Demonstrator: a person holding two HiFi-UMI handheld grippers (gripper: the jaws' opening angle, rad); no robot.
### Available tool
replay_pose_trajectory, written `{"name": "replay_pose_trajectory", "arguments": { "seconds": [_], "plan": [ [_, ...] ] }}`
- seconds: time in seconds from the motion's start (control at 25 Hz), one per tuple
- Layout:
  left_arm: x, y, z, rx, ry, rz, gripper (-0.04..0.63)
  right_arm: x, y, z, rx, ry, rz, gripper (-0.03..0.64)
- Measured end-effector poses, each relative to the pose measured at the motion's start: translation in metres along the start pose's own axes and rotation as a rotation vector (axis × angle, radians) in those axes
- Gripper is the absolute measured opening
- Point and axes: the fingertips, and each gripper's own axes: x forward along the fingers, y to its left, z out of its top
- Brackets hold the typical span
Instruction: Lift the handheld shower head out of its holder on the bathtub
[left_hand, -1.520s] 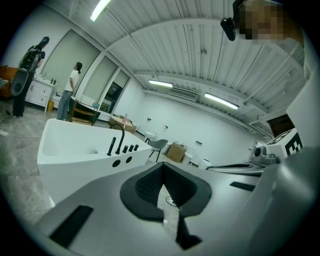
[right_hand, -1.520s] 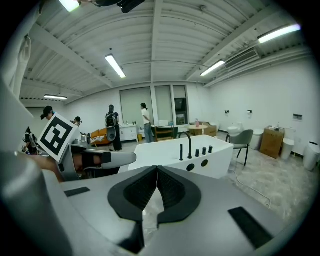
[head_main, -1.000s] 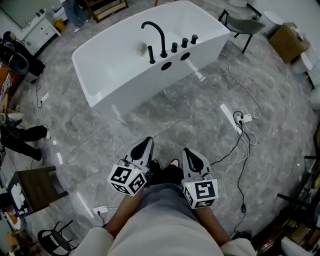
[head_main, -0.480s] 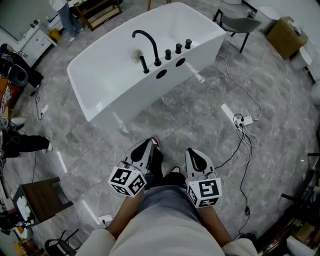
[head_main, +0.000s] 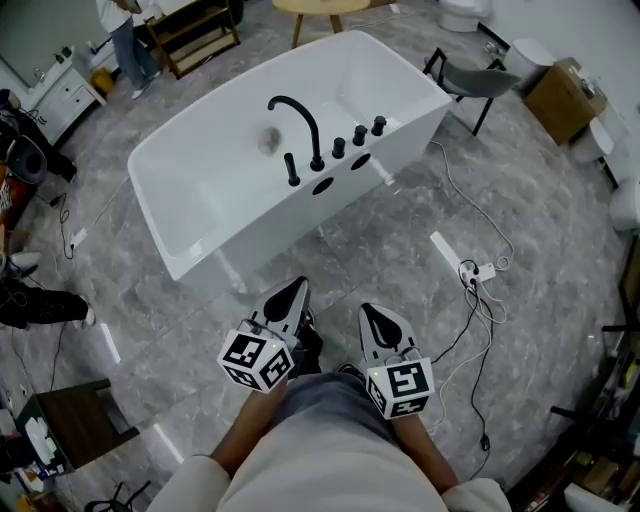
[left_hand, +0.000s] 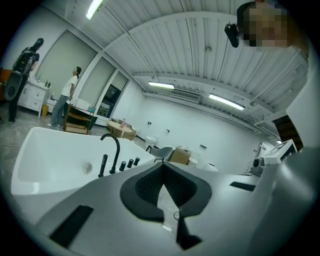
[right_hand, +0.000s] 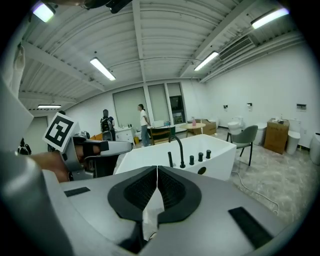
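Head view: left tongs (head_main: 296, 289) and right tongs (head_main: 370, 314) were pressed together, empty, well short of the glossy white bathtub (head_main: 230, 235). The slim matte-black shower head (head_main: 292, 168) stood upright on the near rim, left of the arched spout (head_main: 309, 124). Left and right gripper views agreed. I'd spread one pair, pinch the round stem, and lift straight up.

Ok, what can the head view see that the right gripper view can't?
Only the head view: the dark wooden side table and the person's own legs.
Only the right gripper view: the ceiling lights and the far windows.
Both: the white bathtub, its black faucet, the handheld shower head standing beside it, and the grey chair.
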Motion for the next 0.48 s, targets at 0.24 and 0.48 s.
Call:
{"name": "replay_pose_trajectory", "arguments": {
  "seconds": [0.24,0.48],
  "plan": [
    [0.018,0.045,0.038,0.021,-0.031,-0.008,0.005,0.06,0.019,0.039,-0.043,-0.008,0.045,0.02],
    [0.026,0.084,0.074,0.046,-0.072,-0.038,0.005,0.112,0.042,0.078,-0.096,-0.039,0.053,0.02]
  ]
}}
